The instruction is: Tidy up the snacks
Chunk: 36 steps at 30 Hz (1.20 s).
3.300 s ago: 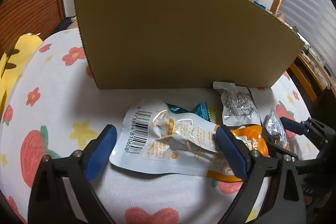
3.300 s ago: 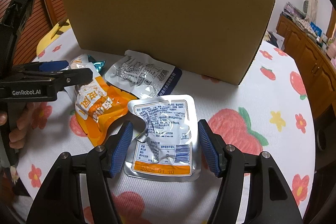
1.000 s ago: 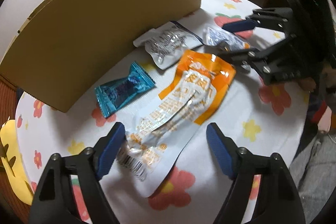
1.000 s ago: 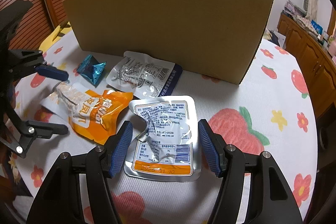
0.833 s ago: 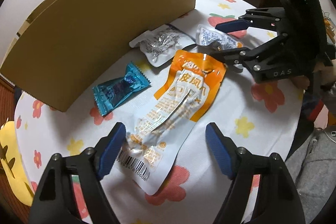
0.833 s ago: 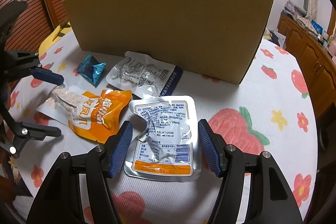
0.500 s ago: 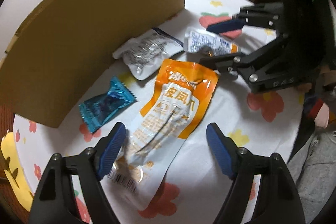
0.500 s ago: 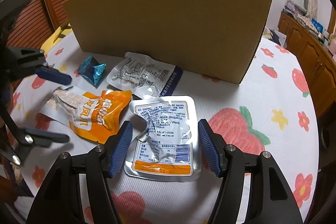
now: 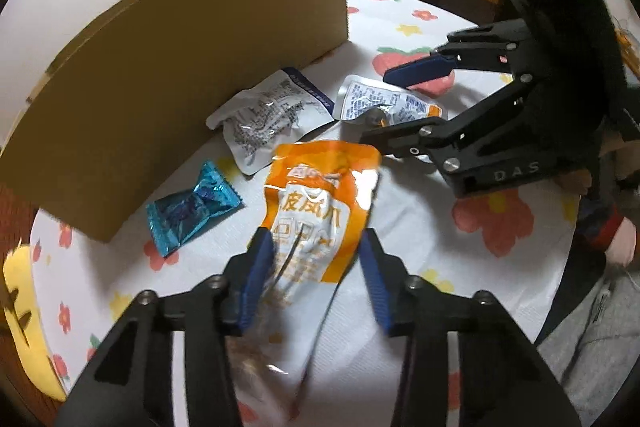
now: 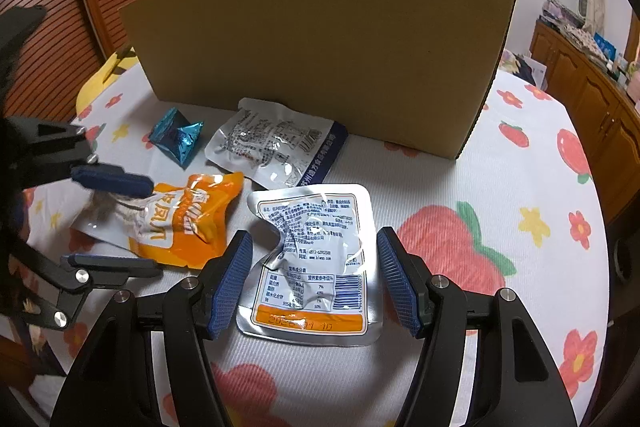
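A: What does the left wrist view show?
B: The left gripper (image 9: 316, 259) pinches the orange-and-white foil snack pouch (image 9: 320, 211), lifting its near end off the flowered white tablecloth (image 9: 420, 227). A teal foil candy wrapper (image 9: 192, 211) lies left, by the tall brown cardboard box (image 9: 160, 75).

A: And the right wrist view?
B: The right gripper (image 10: 314, 281) hangs spread wide around the silver foil packet with printed label (image 10: 316, 259), not touching it. A second silver pouch with a dark blue edge (image 10: 276, 143) lies farther off, beside the box.
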Each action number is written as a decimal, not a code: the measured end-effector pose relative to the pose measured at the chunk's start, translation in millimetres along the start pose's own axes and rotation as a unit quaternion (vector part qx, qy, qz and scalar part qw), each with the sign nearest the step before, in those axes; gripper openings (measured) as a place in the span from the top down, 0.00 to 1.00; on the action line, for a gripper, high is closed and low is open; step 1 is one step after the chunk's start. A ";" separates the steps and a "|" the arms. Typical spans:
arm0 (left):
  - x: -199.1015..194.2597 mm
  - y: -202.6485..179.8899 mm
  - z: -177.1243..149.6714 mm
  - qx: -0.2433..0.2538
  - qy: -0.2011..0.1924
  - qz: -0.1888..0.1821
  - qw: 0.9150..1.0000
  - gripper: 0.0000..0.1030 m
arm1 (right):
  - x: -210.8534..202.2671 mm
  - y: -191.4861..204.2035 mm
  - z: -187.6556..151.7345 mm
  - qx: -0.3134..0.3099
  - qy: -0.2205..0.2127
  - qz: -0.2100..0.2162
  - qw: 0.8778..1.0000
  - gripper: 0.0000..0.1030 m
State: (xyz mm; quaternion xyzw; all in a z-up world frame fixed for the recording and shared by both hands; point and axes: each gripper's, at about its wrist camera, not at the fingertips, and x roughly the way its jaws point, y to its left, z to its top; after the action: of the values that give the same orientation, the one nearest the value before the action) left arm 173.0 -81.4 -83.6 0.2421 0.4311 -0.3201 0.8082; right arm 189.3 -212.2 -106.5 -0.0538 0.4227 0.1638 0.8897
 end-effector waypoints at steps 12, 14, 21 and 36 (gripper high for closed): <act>-34.2 22.3 -15.6 -0.098 -0.050 -0.020 0.994 0.69 | 0.8 0.2 -0.2 -0.002 0.001 -0.002 1.000 0.36; -38.3 23.3 -18.1 -0.105 -0.058 -0.022 0.993 0.68 | 0.4 -0.3 0.3 0.001 0.000 0.000 1.000 0.38; -47.5 25.1 -18.8 -0.134 -0.088 -0.031 0.987 0.68 | -5.0 -2.7 -1.8 -0.006 0.004 0.007 1.000 0.42; -64.8 34.1 -16.9 -0.161 -0.121 0.009 0.980 0.68 | -34.5 -6.4 -6.3 0.001 -0.025 0.010 1.000 0.42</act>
State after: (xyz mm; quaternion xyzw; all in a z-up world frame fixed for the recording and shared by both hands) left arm 161.2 -27.0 -33.2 0.0725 0.3736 -0.2665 0.8855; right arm 166.4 -228.2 -84.1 -0.0449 0.4010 0.1739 0.8983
